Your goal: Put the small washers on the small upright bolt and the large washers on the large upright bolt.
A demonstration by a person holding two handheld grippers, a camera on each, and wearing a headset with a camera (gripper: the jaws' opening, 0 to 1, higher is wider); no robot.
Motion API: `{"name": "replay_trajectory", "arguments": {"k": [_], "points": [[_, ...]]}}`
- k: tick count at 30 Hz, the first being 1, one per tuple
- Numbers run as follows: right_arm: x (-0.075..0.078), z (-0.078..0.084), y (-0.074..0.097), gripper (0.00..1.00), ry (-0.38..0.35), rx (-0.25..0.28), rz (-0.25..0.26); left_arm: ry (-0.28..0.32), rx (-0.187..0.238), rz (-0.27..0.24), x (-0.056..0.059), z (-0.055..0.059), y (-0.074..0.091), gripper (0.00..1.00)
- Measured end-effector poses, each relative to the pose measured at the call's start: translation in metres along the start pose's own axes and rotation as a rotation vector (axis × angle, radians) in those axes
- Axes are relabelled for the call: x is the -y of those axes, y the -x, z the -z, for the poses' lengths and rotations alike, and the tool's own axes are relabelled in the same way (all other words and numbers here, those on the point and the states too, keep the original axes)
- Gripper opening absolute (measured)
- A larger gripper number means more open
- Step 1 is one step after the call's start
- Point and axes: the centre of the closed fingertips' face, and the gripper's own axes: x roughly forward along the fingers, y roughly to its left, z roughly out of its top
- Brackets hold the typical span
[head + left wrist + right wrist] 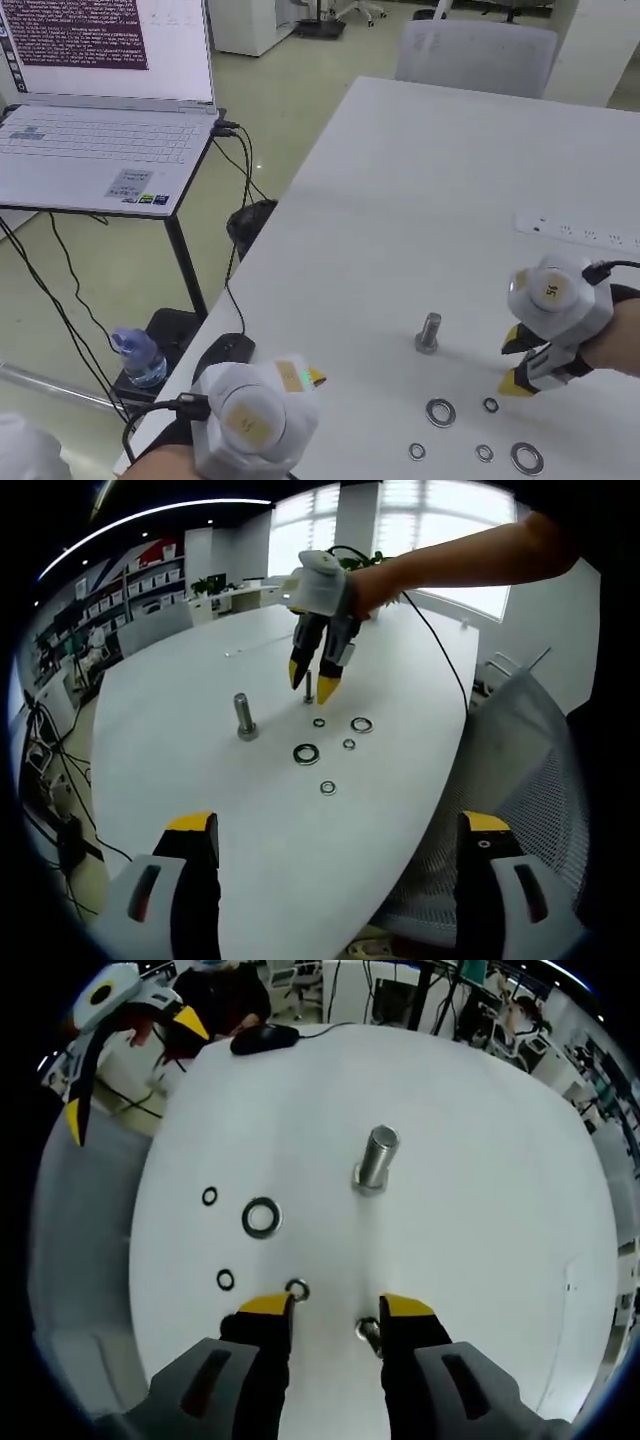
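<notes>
Five washers lie flat on the white table (400, 200), two large and three small, none of them on a bolt. In the head view the large upright bolt (428, 333) stands on the tabletop. One large washer (440, 411) lies at its 6 o'clock. The other large washer (526, 458) lies at its 5 o'clock, by the picture's lower edge. The small washers (490, 405) are scattered between and beside those two.

The right gripper (337, 1306) hangs low over the table, its tips at the large bolt's 4 o'clock in the head view. Its jaws are partly spread and hold nothing. In the right gripper view the small upright bolt (368, 1330) stands in the gap between them, close against the jaw on the 3 o'clock side; I cannot tell whether it touches. One small washer (296, 1288) lies right at the tip of the opposite jaw.

The left gripper (338, 822) hovers by the table's near edge, at the large bolt's 8 o'clock in the head view. Its jaws are spread wide and empty.

Off the table, at the large bolt's 10 o'clock, an open laptop (100, 130) sits on a side stand
</notes>
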Motion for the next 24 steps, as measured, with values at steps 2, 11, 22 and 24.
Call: {"name": "replay_trajectory", "arguments": {"k": [2,11,22,24], "points": [[-0.002,0.000,0.000,0.36,0.001,0.002,-0.003,0.002,0.005,0.001,0.000,-0.001,0.000,0.99],[-0.015,0.001,-0.003,0.35,0.022,0.002,-0.013,-0.023,0.010,0.005,0.002,-0.002,-0.001,0.99],[-0.028,0.005,-0.009,0.34,0.026,0.004,-0.023,-0.032,0.009,0.004,0.001,-0.003,0.000,0.98],[-0.028,0.007,-0.011,0.34,0.022,0.003,-0.024,-0.048,-0.012,-0.004,0.000,0.002,0.000,0.98]]}}
